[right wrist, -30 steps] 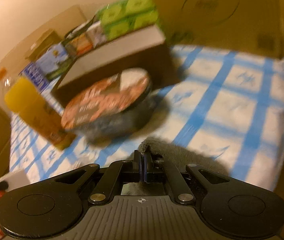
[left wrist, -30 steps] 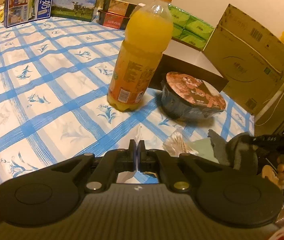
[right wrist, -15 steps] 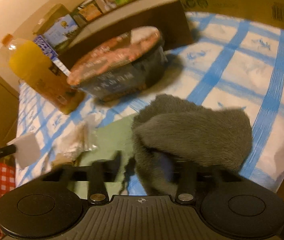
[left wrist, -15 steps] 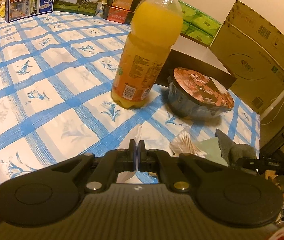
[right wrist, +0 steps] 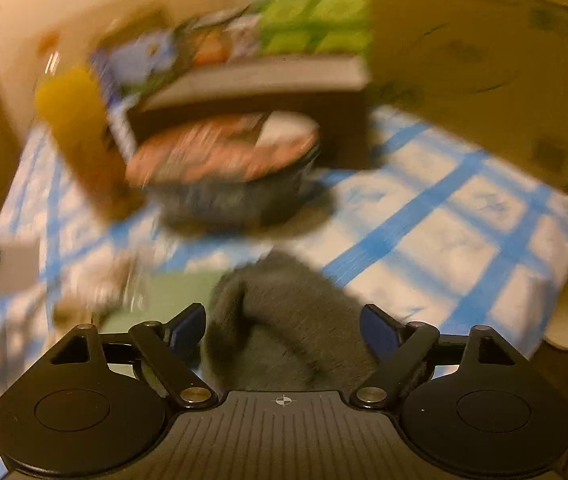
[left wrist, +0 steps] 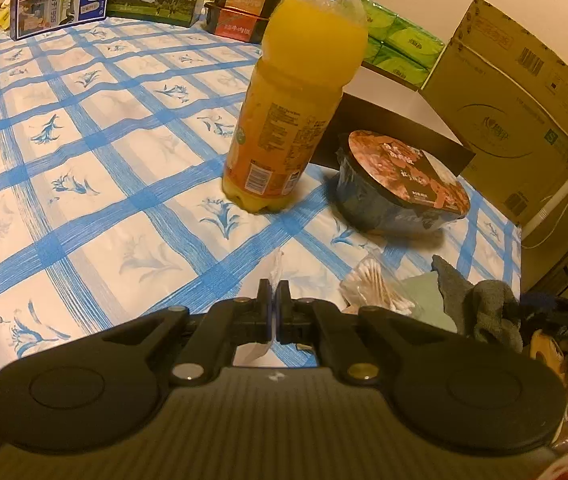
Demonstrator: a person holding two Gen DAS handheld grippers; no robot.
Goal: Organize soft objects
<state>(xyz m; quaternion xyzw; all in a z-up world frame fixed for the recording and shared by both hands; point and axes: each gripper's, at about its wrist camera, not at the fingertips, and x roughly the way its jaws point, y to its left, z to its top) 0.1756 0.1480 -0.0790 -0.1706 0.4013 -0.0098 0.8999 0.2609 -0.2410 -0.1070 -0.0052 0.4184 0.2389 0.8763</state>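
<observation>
Near the tablecloth point(right wrist: 464, 240) edge (right side), grey cloth point(right wrist: 284, 320) lies.

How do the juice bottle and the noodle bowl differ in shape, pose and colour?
The bottle is tall and narrow; the bowl is low and wide. The bottle stands upright, while the bowl looks tilted, its lid facing partly toward the camera. The bottle is clear with orange juice and an orange cap; the bowl is dark with a printed foil lid. Both rest on the blue-checked cloth, side by side, apart.

A crumpled grey fuzzy cloth point(right wrist: 284, 320) lies (bunched up) at the checked tablecloth's point(right wrist: 444, 240) edge.
</observation>
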